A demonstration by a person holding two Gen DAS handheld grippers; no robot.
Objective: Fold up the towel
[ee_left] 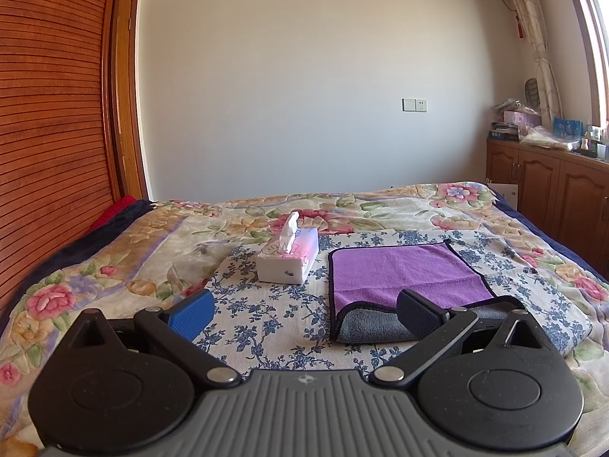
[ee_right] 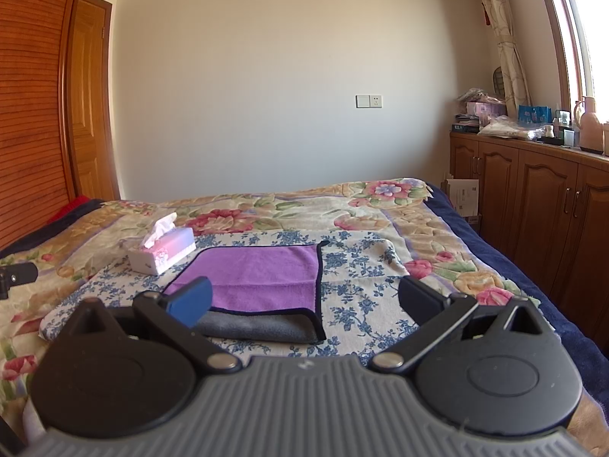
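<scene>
A purple towel with a dark border and grey underside lies folded on a blue-flowered cloth on the bed; its near edge shows the grey layer. It also shows in the right wrist view. My left gripper is open and empty, hovering just before the towel's near left part, its right finger over the towel's near edge. My right gripper is open and empty, in front of the towel's near right corner. Part of the left gripper shows at the left edge.
A white-and-pink tissue box stands left of the towel, also in the right wrist view. A floral quilt covers the bed. Wooden cabinets with clutter stand at the right, a wooden wardrobe at the left.
</scene>
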